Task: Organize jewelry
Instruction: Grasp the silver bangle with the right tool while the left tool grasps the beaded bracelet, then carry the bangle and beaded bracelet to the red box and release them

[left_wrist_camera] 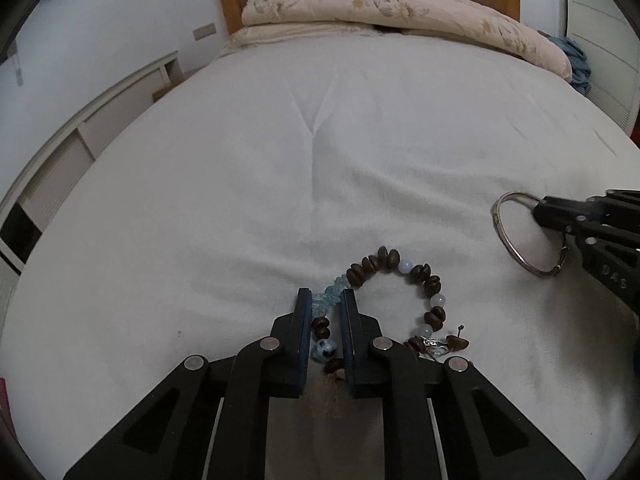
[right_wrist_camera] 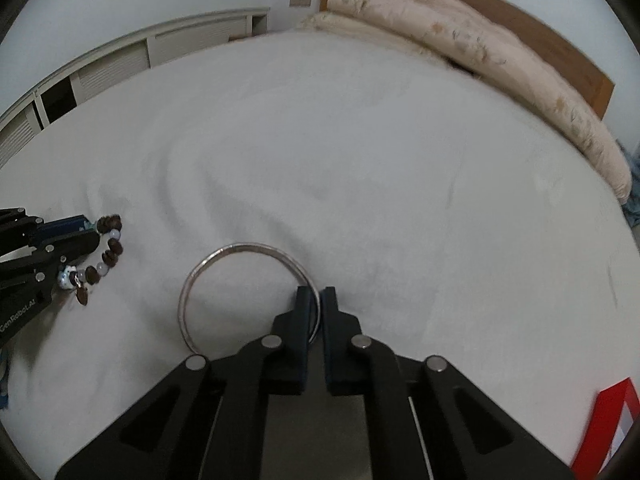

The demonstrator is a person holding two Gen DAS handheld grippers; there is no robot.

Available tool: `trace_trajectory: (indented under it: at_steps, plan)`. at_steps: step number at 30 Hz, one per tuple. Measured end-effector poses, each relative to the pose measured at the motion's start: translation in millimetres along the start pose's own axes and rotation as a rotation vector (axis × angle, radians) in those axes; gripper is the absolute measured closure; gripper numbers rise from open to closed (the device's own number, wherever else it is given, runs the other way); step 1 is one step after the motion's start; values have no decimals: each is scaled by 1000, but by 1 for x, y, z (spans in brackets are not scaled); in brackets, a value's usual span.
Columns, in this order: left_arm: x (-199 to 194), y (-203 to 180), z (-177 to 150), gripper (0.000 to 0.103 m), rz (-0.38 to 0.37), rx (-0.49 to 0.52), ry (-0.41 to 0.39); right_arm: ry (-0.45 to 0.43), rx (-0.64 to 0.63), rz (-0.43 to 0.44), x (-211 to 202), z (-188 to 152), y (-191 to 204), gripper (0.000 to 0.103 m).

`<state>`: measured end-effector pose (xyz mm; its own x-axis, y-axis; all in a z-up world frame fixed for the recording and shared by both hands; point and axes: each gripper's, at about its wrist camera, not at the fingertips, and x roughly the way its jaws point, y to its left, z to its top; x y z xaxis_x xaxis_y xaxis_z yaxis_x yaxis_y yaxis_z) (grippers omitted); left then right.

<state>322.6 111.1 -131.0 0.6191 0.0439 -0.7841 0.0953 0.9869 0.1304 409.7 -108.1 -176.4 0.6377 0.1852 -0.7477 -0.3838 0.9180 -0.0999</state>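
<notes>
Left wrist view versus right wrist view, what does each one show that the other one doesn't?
Only the left wrist view shows the pale blue crystal beads between the left hand-held gripper fingers, and a blue cloth at the far bed edge.

Only the right wrist view shows the red box at lower right, and the silver bangle pinched close up by the right hand-held gripper.

Both show the brown bead bracelet, the bangle, the white bedsheet, the folded quilt and the wooden headboard.
</notes>
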Motion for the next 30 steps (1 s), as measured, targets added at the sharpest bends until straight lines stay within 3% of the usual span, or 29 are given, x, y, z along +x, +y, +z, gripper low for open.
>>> trace_trajectory:
  at_steps: [4,11,16,22,30]
  plan:
    - [-16,3,5,89,9,-25,-32,-94,32,-2,-31,3,-2,99]
    - [-61,-5,25,89,7,-16,-91,-157,49,-11,-93,12,-9,100]
    - [-104,-20,31,89,-6,3,-134,-185,95,-30,-145,9,-36,100]
    - [-148,-53,52,89,-55,32,-184,-220,151,-77,-212,-4,-77,100]
    - [-181,-136,72,89,-154,114,-224,-241,205,-177,-278,-35,-145,100]
